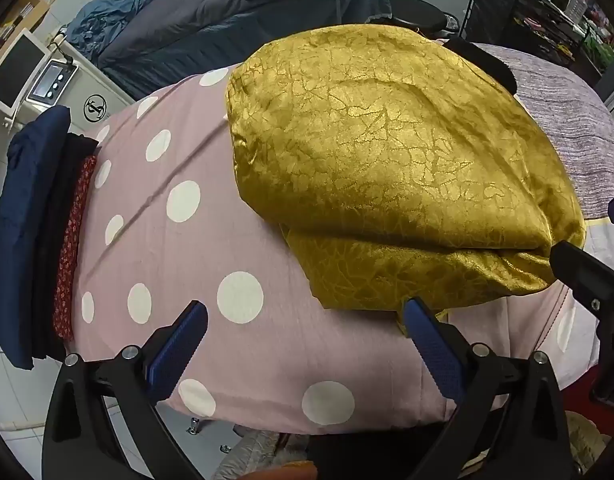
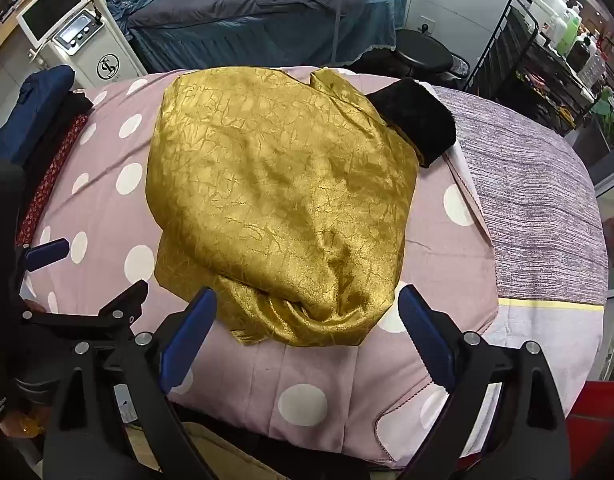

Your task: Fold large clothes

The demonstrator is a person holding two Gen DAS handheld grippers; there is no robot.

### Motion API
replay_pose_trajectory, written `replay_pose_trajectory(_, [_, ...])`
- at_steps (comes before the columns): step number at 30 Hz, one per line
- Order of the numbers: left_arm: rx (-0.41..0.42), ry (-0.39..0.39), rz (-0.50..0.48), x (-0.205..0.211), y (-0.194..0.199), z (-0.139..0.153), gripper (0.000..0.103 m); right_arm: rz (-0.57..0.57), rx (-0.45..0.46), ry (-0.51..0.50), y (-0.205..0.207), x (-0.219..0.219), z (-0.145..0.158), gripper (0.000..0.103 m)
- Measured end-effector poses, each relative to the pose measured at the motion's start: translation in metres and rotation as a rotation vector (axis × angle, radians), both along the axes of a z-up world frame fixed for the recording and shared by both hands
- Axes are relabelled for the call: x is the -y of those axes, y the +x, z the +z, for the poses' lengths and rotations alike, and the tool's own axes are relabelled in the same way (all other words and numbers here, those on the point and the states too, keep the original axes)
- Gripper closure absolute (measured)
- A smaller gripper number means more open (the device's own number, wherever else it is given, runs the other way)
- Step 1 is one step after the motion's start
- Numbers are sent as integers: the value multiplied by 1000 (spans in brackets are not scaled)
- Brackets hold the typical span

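The gold cloth [image 2: 275, 204], shiny with a crackle pattern, lies folded in a thick bundle on the pink polka-dot sheet [image 2: 319, 372] that covers the table, roughly mid-surface and reaching toward the near edge, with loose layers bunched and peeking out along its near side. The left gripper [image 1: 307, 344] hangs above the near edge with jaws wide apart and nothing between them; its right blue finger [image 1: 427, 344] sits just at the cloth's near corner, contact unclear, while the other finger is over bare sheet. The right gripper [image 2: 311, 332] also points steeply down with jaws spread wide, empty, straddling the bunched near end of the cloth without pressing it. In the right wrist view the left gripper shows at the left edge, over the sheet beside the cloth. A black fuzzy item [image 2: 419, 120] touches the cloth's far right corner. A purple striped fabric [image 2: 547, 200] covers the right part of the surface. Along the left edge sits a stack of folded clothes [image 1: 35, 232]: navy, black and red patterned. Beyond the far edge are a white machine with a screen [image 2: 79, 36], a bed with grey bedding [image 2: 267, 4], a black stool [image 2: 419, 54] and a black rack with bottles [image 2: 555, 52].
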State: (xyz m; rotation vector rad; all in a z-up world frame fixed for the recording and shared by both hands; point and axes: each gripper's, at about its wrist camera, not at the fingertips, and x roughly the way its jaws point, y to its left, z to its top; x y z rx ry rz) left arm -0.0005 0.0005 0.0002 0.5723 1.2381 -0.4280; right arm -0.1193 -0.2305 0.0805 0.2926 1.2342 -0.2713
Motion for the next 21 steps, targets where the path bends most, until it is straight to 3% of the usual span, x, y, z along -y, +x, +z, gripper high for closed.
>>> replay_pose_trajectory(21, [2, 31, 15, 1, 0, -2, 6, -20, 13, -1, -2, 4, 1, 12])
